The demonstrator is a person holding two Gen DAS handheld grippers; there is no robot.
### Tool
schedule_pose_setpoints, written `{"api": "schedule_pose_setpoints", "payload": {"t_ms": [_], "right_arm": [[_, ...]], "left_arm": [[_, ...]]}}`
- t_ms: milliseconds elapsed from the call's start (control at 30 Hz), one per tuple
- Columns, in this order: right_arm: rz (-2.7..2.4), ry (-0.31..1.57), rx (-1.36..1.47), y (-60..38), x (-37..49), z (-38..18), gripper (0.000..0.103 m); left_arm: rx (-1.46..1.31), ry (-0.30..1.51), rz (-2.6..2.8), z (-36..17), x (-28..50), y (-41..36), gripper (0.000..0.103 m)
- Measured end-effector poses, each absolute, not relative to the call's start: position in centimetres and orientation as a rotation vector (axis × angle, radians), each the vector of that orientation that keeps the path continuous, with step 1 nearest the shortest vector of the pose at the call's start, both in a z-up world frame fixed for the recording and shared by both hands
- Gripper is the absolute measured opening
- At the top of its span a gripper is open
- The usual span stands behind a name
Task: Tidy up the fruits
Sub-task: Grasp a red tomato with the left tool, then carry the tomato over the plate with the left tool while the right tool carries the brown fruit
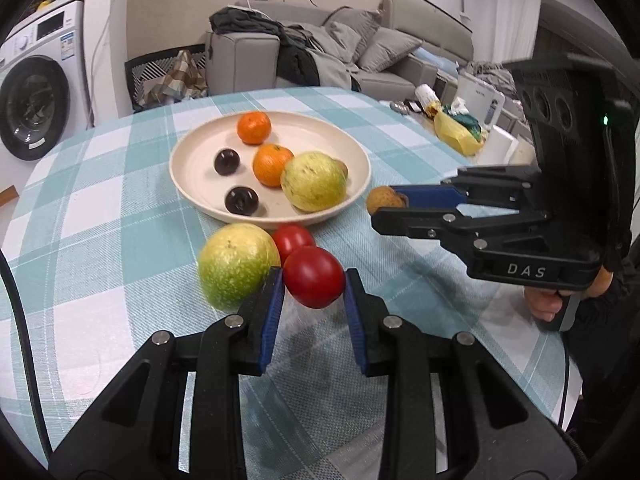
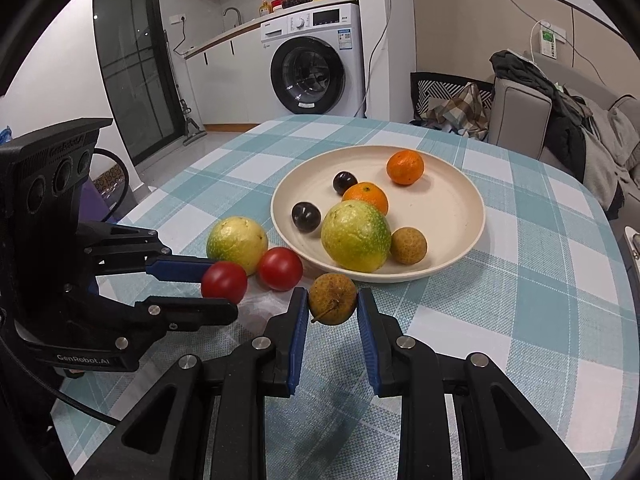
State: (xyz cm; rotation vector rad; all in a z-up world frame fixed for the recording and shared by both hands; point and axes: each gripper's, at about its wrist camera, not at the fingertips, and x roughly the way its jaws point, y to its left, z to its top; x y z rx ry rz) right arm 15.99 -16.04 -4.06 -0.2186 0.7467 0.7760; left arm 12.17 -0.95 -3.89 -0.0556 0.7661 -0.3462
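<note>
We are gripping a round red tomato [image 1: 314, 277] in our left gripper [image 1: 314, 280] and a small brown longan [image 2: 332, 298] in our right gripper [image 2: 333, 300], the shallow cream plate [image 2: 472, 216] probably lying just ahead.

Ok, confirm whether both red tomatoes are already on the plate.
No: one red tomato sits between the left gripper pads and the other tomato lies on the tablecloth beside the plate.

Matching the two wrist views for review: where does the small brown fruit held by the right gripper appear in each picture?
Left wrist view: brown fruit right of centre, beside the plate.
Right wrist view: brown fruit lower centre, between the right gripper pads.
Shared landmark: the plate.
</note>
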Motion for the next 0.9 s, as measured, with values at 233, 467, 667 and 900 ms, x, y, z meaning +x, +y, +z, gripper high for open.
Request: {"api": "schedule_pose_setpoints", "payload": {"t_ms": [233,467,667,900], "right_arm": [[0.753,0.718,-0.179,-16.6,16.5,-3.6,0.026],[0.734,0.694,-0.158,-17.2,16.7,-3.0,0.026],[0.717,0.688,-0.137,-17.6,17.0,-2.8,0.026],[0.695,0.683,-0.119,-18.1,17.5,-2.6,0.026]], "left_arm": [[-0.091,0.724,-0.309,-2.9,12.2,0.1,0.027],[-0.085,0.703,-0.290,-2.5,12.5,0.2,0.027],[-0.098,0.674,-0.262,-1.7,12.9,0.5,0.027],[-0.104,0.648,-0.198,-1.1,14.1,0.9,0.027]]}}
